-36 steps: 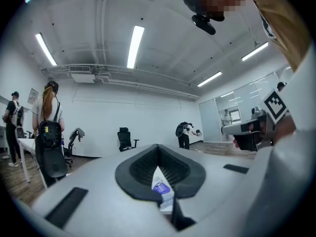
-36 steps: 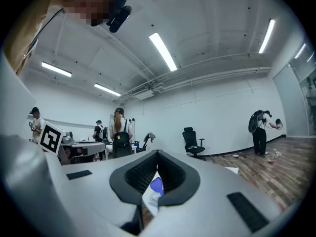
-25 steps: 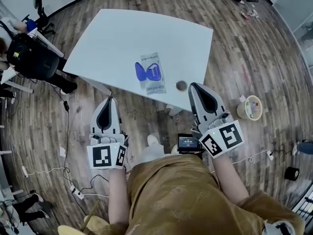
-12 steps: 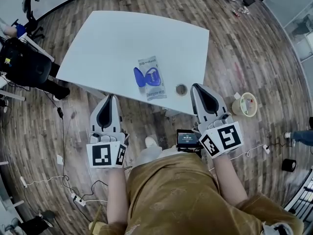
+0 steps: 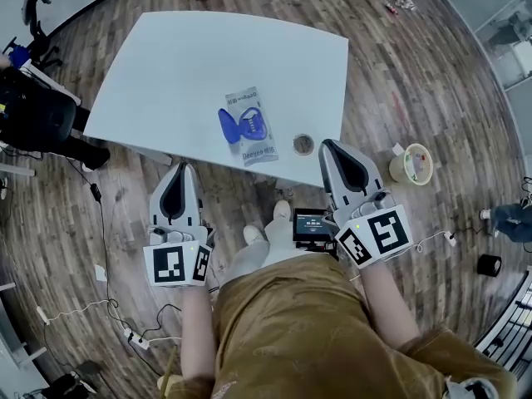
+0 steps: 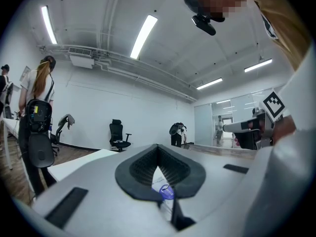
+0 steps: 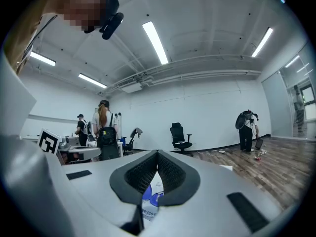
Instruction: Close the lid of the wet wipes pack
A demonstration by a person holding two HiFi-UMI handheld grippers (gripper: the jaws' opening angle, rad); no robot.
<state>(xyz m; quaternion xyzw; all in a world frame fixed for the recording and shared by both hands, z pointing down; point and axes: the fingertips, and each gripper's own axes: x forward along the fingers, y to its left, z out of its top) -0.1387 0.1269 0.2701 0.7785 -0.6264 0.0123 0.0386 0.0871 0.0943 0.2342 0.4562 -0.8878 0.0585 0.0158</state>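
The wet wipes pack lies flat near the front edge of the white table, its blue lid flipped open to the left. My left gripper is shut and empty, just short of the table's front edge and left of the pack. On the other side, my right gripper is also shut and empty, its tip at the table's front right edge. Through the gap behind the shut jaws, the left gripper view shows a sliver of the pack beyond that gripper. The right gripper view shows the pack beyond that gripper.
A small round ring sits on the table by the right gripper's tip. A tape roll lies on the wood floor at right. A black office chair stands left of the table. A small screen hangs at the person's waist.
The head view has shifted, so the table and pack sit a little higher and further left in frame. Both grippers stay shut near the table's front edge.
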